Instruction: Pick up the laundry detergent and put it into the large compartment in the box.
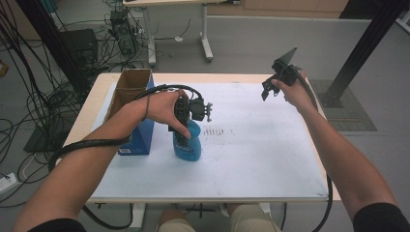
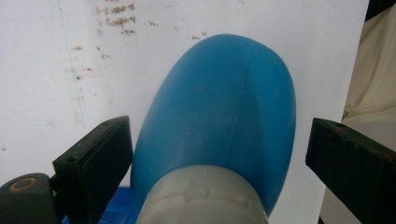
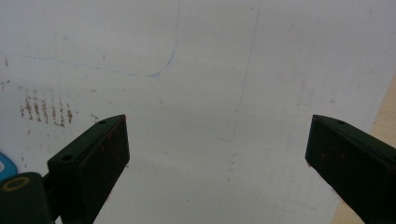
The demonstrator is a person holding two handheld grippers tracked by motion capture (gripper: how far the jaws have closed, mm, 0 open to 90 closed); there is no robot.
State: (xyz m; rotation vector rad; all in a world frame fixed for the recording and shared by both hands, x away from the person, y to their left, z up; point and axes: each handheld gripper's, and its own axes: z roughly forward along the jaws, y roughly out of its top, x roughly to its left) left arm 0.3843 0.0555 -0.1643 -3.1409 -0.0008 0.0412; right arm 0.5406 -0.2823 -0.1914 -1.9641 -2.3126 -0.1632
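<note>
the left gripper [image 2: 219,154] hangs over the one blue bottle [image 1: 187,142], which stands upright on the white table [image 1: 270,159] just right of the single blue cardboard box [image 1: 138,130]. in the left gripper view the jaws straddle the bottle's shoulder below its pale cap [image 2: 201,196]: the left jaw looks to be against or nearly against the plastic, while a clear gap shows at the right jaw, so the jaws stand open around the bottle and no grip is made. the right gripper [image 1: 276,86] is held up above the far right part of the table, well apart from the bottle, its jaws spread wide with nothing between them and bare tabletop beneath. judging by this, the work is at an early stage: the bottle is reached and bracketed, but closing on it, lifting it and perhaps moving it to the open box are left to do. count: one bottle, one box, two grippers.
</note>
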